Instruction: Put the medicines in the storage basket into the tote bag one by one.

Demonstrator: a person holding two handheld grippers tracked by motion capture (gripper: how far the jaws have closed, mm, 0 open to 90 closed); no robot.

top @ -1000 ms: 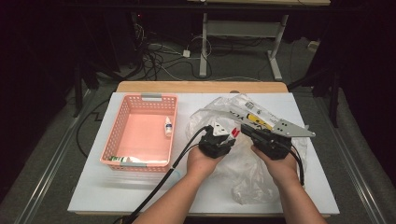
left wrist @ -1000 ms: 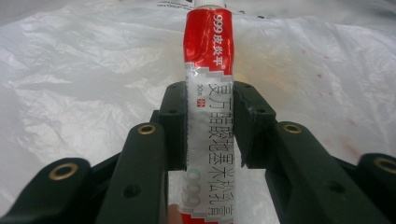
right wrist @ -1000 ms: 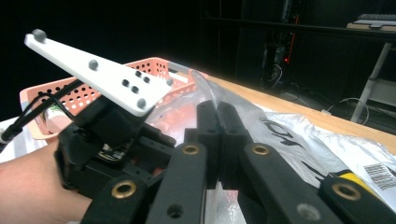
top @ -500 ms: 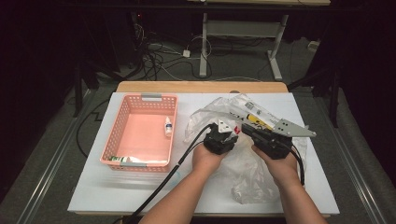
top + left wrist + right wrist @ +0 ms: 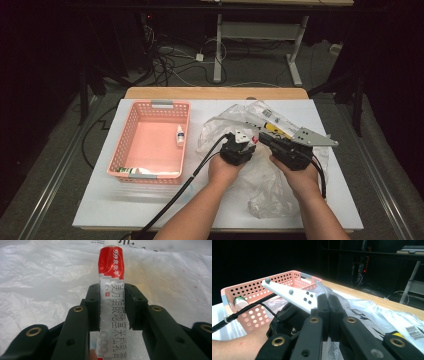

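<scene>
Since the earlier frame the left gripper (image 5: 242, 143) has been lowered slightly, its jaws clamped on the tube (image 5: 111, 290) above the bag (image 5: 260, 185), whose film is pinched by the shut right gripper (image 5: 328, 300); if tugged, the tube could slip.

Tool (image 5: 112, 307) clamps ointment tube (image 5: 111, 290) over plastic bag (image 5: 45, 277).

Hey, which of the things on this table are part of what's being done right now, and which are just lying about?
In use:
- tube, clamped in left claw
- plastic bag, pinched by right claw

Lying about:
- pink basket
- small bottle in the basket
- green-capped tube in the basket
</scene>
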